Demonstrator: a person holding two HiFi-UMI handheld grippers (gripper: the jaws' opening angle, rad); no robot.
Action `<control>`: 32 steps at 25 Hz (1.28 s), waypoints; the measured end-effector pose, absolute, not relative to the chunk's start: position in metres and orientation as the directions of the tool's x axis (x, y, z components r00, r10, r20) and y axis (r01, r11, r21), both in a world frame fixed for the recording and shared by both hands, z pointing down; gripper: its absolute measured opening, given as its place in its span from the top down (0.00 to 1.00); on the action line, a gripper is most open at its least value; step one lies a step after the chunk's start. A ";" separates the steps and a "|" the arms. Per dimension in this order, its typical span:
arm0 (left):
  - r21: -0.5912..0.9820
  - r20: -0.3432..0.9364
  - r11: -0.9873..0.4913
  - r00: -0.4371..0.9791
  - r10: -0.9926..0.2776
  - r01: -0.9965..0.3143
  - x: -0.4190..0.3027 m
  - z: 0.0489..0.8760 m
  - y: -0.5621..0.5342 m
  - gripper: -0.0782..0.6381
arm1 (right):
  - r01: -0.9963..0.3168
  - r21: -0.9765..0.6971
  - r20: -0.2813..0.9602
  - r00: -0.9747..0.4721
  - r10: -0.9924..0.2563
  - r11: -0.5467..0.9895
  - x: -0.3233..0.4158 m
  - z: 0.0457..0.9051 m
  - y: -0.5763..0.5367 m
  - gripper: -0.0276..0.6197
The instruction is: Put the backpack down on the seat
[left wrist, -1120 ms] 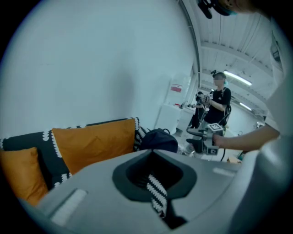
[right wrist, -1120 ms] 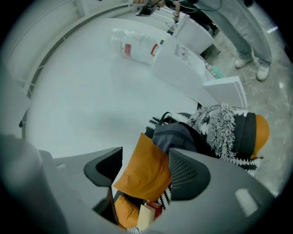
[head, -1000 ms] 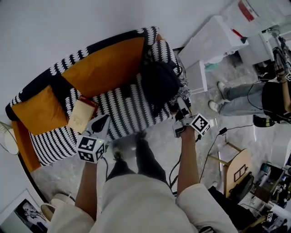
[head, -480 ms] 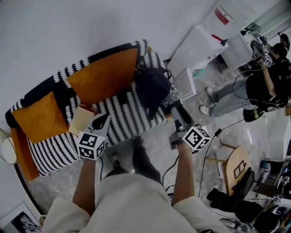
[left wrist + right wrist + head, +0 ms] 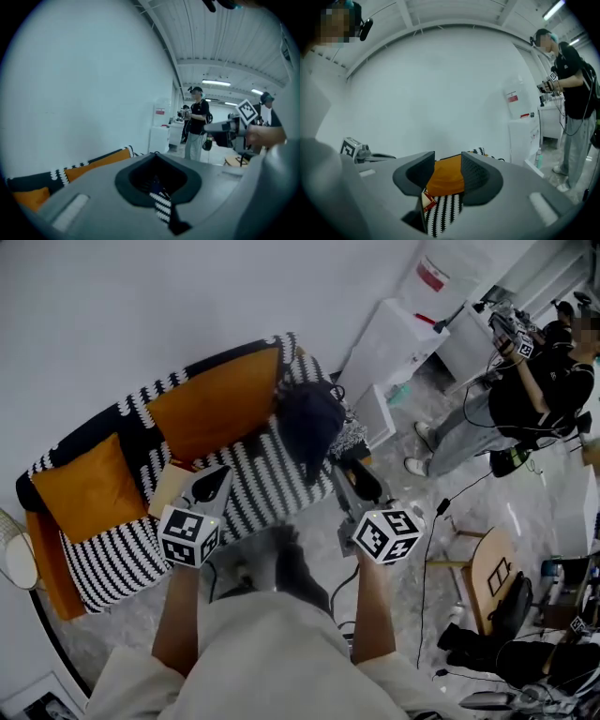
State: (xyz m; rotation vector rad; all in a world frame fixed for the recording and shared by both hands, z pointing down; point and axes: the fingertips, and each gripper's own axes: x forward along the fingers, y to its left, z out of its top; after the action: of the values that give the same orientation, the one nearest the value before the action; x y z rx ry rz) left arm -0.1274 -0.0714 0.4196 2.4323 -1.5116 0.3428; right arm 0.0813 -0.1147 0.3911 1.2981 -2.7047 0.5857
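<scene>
The dark backpack (image 5: 309, 423) rests on the right end of the black-and-white striped sofa seat (image 5: 248, 479), leaning on the armrest. My right gripper (image 5: 347, 472) hangs in front of the sofa, below the backpack and apart from it. Its jaws are closing, with nothing between them; in the right gripper view the gap (image 5: 447, 161) shows only the orange back cushion (image 5: 449, 180). My left gripper (image 5: 214, 480) points at the seat's middle beside a tan book (image 5: 169, 488), its jaws together in the left gripper view (image 5: 157, 157).
An orange pillow (image 5: 80, 488) lies at the sofa's left end. A white cabinet (image 5: 389, 343) stands right of the sofa. A person (image 5: 525, 399) stands farther right. A wooden chair (image 5: 492, 568) and a cable (image 5: 427, 549) are on the floor at right.
My right gripper has drawn back from the backpack toward my body. The backpack stays on the seat. The left gripper has barely moved.
</scene>
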 end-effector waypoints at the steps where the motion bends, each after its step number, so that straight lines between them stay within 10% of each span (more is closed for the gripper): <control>1: 0.086 0.321 -0.434 0.437 -0.840 -0.897 -0.127 0.412 -0.064 0.89 | -0.770 -0.283 0.247 -0.635 -0.732 0.572 0.078 0.387 -0.105 0.68; 17: -0.094 0.193 -0.539 0.516 -0.835 -0.837 -0.123 0.309 0.002 0.89 | -0.797 -0.067 0.185 -0.601 -0.778 0.600 0.054 0.292 -0.017 0.95; 32: -0.213 0.204 -0.585 0.550 -0.810 -0.783 -0.112 0.287 0.033 0.89 | -0.782 0.050 0.273 -0.588 -0.761 0.622 0.032 0.286 0.013 0.95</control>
State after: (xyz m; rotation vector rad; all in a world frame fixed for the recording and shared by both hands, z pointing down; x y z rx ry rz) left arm -0.1121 0.0332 0.2873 2.8501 -1.4695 0.4574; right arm 0.0322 0.0130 0.2857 1.2549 -2.5794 0.1098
